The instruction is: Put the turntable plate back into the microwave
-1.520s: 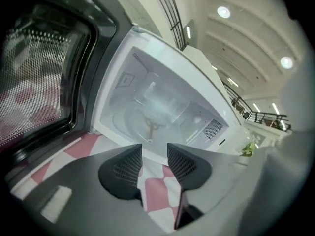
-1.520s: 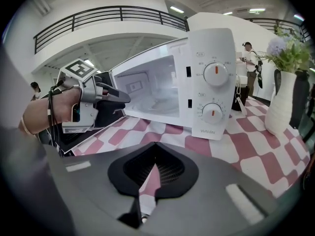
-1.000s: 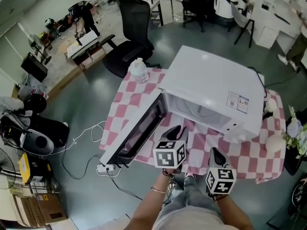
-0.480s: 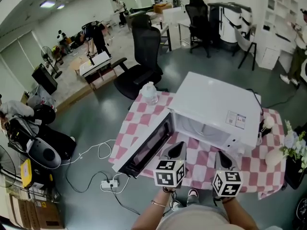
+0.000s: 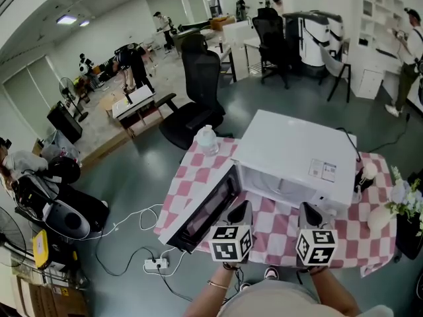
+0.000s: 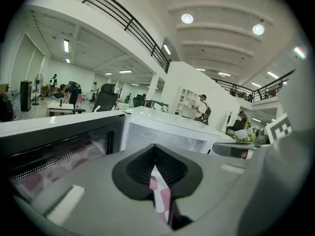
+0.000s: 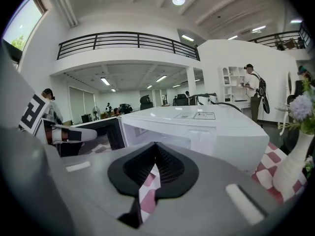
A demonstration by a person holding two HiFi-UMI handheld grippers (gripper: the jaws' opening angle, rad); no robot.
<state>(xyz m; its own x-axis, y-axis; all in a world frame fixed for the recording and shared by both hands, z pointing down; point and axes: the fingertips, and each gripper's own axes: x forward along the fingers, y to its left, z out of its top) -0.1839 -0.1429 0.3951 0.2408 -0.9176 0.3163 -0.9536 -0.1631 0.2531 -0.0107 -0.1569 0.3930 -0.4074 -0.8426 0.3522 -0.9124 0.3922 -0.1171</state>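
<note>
left gripper [image 5: 243, 207]: jaws together, empty | right gripper [image 5: 306, 208]: jaws together, empty | side by side, tips aimed at microwave [image 5: 297, 150] mouth just ahead | door [image 5: 201, 213] swung out on the left gripper's side | plate: in neither gripper; faint round shape on cavity [image 5: 285, 189] floor, probably it, unconfirmed | both about equally near

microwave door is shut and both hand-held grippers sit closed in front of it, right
No: the head view shows the microwave door swung open. The left hand-held gripper and right hand-held gripper do sit closed in front of it.
</note>
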